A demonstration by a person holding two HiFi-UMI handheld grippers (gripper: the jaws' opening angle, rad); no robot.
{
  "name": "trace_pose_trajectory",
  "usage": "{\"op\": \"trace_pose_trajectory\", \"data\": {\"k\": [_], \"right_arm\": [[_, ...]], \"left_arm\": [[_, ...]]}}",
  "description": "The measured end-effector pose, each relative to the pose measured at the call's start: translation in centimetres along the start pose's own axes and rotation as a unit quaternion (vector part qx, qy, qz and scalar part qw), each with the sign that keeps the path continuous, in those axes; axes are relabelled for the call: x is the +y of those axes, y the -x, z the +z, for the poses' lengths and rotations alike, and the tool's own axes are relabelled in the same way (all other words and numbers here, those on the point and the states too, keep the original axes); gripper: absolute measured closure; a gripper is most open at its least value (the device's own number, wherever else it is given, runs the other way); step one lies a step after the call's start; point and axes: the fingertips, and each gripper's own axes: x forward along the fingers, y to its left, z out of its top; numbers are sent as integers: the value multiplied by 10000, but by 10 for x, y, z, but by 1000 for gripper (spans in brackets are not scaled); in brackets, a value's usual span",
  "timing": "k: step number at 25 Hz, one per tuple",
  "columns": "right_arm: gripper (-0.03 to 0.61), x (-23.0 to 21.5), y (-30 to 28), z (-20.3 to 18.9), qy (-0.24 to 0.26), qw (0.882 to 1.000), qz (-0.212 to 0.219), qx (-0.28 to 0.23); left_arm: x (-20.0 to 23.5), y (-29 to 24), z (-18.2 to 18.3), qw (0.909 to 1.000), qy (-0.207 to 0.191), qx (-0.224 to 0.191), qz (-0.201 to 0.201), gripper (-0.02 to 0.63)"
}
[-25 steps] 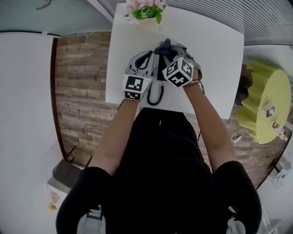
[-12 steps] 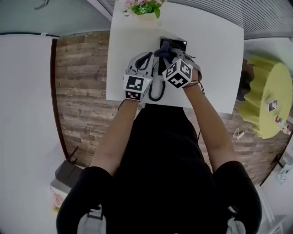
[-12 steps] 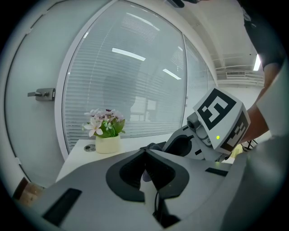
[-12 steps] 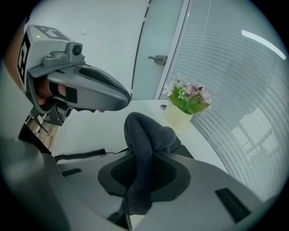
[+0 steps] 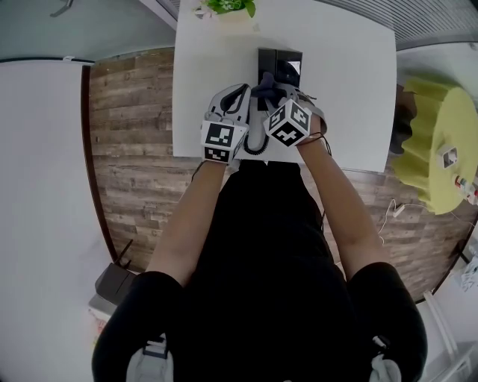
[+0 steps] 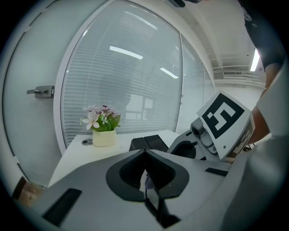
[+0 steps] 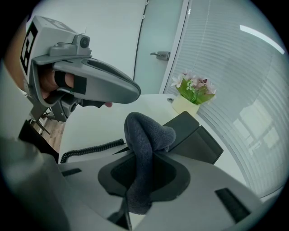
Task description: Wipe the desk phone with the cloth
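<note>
The black desk phone (image 5: 278, 66) lies on the white table (image 5: 351, 97); its coiled cord (image 5: 257, 142) curls toward the near edge. My right gripper (image 5: 280, 93) is shut on a dark grey cloth (image 7: 145, 135), which bulges up from the jaws just short of the phone (image 7: 195, 135). The cloth (image 5: 267, 83) sits at the phone's near end. My left gripper (image 5: 243, 91) hovers beside it on the left, jaws together with nothing seen between them (image 6: 145, 152). The left gripper view shows the phone (image 6: 148, 143) and the right gripper (image 6: 216, 131) beyond.
A pot of flowers (image 5: 224, 7) stands at the table's far left corner (image 6: 104, 134). A yellow round stool (image 5: 437, 142) stands on the wood floor to the right. Glass walls with blinds and a door lie behind the table.
Both grippers have drawn back toward the near table edge. The phone, covered by them before, now shows beyond the cloth.
</note>
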Motion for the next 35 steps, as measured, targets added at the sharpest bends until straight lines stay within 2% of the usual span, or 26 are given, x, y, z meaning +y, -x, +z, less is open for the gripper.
{"op": "trace_pose_trajectory", "data": {"k": [9, 15, 18, 21, 25, 28, 30, 35], "right_arm": [[494, 37, 1, -24, -62, 9997, 166, 159], [494, 59, 2, -40, -75, 9984, 437, 338], [492, 62, 7, -44, -246, 9984, 468, 219], [492, 52, 26, -35, -531, 9977, 371, -178], [492, 25, 76, -6, -1010, 9880, 168, -1160], [492, -4, 127, 19, -1378, 9686, -92, -2067], [492, -23, 163, 37, -1438, 9538, -285, -2624], [492, -43, 239, 67, -1435, 9235, -554, -3514]], "left_arm": [[-14, 15, -12, 9999, -54, 44, -88, 603], [-22, 20, -4, 9998, -104, -28, -176, 603], [-25, 23, 3, 9997, -140, -59, -214, 603], [-30, 30, 16, 9992, -189, -143, -330, 603], [-41, 45, 44, 9968, -470, -302, -572, 603], [-45, 55, 75, 9944, -519, -556, -732, 603], [-47, 64, 99, 9923, -569, -752, -801, 603], [-59, 89, 148, 9878, -598, -1099, -928, 603]]}}
